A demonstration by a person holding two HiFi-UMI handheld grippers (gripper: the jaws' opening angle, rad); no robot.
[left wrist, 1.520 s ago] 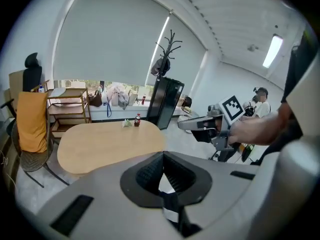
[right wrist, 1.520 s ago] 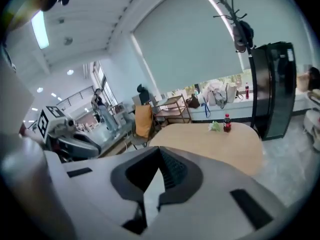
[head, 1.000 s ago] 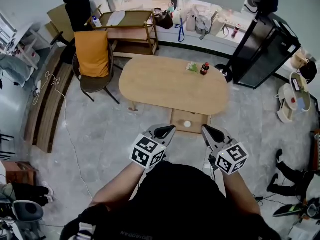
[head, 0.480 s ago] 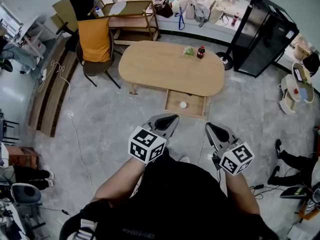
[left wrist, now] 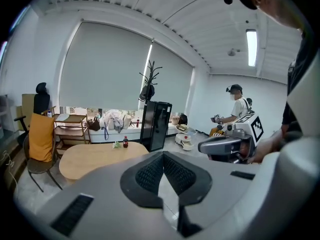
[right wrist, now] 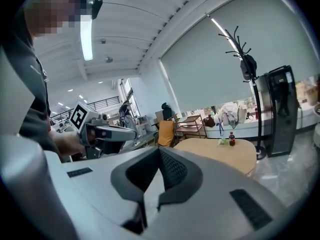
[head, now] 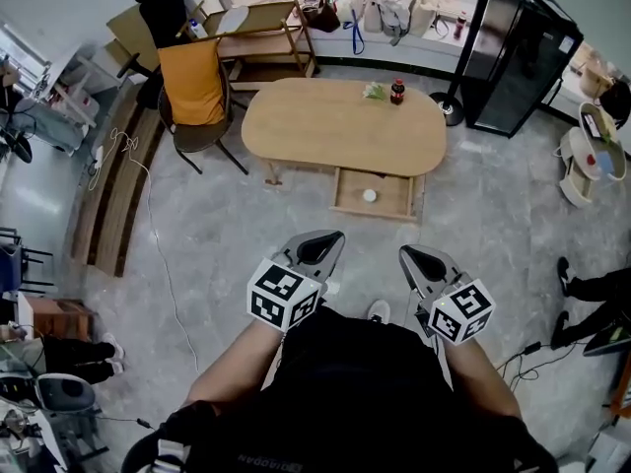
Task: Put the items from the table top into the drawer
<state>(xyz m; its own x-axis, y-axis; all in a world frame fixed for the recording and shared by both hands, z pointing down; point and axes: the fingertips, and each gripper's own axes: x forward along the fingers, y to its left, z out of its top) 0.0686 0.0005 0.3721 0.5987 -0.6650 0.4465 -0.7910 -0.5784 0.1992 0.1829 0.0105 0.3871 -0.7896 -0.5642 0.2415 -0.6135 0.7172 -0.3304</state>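
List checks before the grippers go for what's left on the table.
1. Drawer open: ok; a small white thing lies in it.
2. Bottle upright on the table: ok.
3. Green thing beside the bottle: ok; touching or not, cannot tell.
4. Left gripper empty, jaws together: ok.
5. Right gripper empty, jaws together: ok.
6. Table within reach: not ok; both grippers are well short of it.

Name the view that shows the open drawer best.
The head view: it looks down into the drawer, pulled out from under the table, with a small white thing inside. Both gripper views show only the table top; the drawer is out of sight there.
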